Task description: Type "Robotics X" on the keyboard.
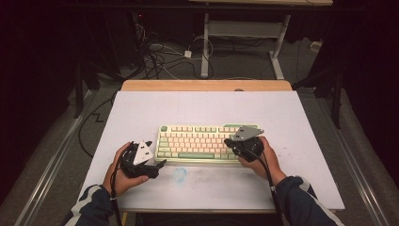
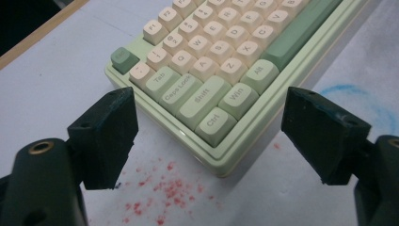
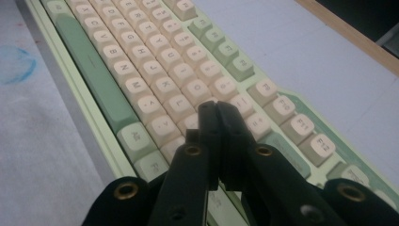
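A pale green keyboard (image 1: pixel 202 141) with cream keys lies in the middle of the white table sheet (image 1: pixel 207 108). My left gripper (image 1: pixel 159 164) sits just off its near left corner, low over the sheet. In the left gripper view that gripper (image 2: pixel 209 136) is open, its jaws spread wide on either side of the keyboard (image 2: pixel 221 52) corner by the Ctrl key, with nothing between the pads. My right gripper (image 1: pixel 229 141) is over the keyboard's right part. Seen in the right gripper view, it (image 3: pixel 217 110) is shut and empty, its tips above the keys (image 3: pixel 155 66); contact cannot be told.
A blue smudge (image 1: pixel 179 174) marks the sheet in front of the keyboard, and red specks (image 2: pixel 164 193) lie by its left corner. The table's wooden far edge (image 1: pixel 207 85) shows beyond the sheet. Cables and desk legs (image 1: pixel 205 52) stand on the floor behind.
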Motion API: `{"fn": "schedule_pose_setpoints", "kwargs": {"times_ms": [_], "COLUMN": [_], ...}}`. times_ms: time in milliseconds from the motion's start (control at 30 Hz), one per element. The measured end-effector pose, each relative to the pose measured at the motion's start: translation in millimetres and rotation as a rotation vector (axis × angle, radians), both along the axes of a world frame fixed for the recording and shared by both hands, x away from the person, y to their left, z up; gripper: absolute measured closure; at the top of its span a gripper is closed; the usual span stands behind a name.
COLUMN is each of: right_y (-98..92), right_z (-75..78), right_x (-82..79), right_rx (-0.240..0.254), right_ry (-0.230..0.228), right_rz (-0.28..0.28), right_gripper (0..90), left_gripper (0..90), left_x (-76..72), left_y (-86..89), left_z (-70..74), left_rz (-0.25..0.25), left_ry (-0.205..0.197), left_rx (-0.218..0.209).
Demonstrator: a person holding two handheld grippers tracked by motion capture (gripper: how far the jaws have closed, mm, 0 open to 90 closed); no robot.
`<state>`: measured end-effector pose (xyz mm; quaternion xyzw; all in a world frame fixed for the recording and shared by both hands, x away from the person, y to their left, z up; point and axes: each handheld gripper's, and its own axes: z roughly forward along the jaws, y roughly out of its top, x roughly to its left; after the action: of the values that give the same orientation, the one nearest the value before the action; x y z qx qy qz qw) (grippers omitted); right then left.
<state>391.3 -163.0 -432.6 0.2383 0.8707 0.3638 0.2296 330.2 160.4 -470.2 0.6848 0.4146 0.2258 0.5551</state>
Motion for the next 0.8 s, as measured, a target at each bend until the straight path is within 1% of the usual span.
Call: {"fn": "schedule_pose_setpoints", "kwargs": {"times_ms": [33,100,167,233,367,433,633,800], "right_y": [2.7,8.1,13.7,18.9,29.7,34.3,44.6,47.5], "right_z": [-0.2,-1.2,-2.2,-2.9,-4.1,-5.1,-10.3,-13.6], "right_x": [1.2,4.5,7.8,11.5,17.5,20.4,28.3,31.4], "right_rx": [-0.002,-0.005,-0.009,-0.005,-0.011,-0.016,-0.050,-0.080], "right_ry": [0.003,0.003,0.006,0.009,0.005,0.006,0.013,0.022], "right_rz": [0.004,0.010,0.010,0.014,0.016,0.020,0.008,0.007], "right_gripper": [90.0,90.0,90.0,90.0,90.0,90.0,90.0,90.0], "left_gripper": [18.1,18.1,18.1,18.1,18.1,18.1,18.1,18.1], "left_x": [-0.9,-2.4,-3.8,-4.1,-4.0,-4.2,-3.8,-3.4], "left_y": [1.3,3.4,5.1,6.6,4.8,3.6,2.7,2.2], "left_z": [-0.4,-1.2,-2.8,-3.5,-6.2,-7.8,-8.2,-9.5], "left_rz": [0.004,0.005,0.009,0.009,0.007,0.004,0.003,0.000], "left_ry": [0.000,0.008,0.006,0.018,0.023,0.025,0.031,0.037], "left_rx": [0.003,-0.004,0.006,-0.002,0.001,0.014,0.011,0.023]}}
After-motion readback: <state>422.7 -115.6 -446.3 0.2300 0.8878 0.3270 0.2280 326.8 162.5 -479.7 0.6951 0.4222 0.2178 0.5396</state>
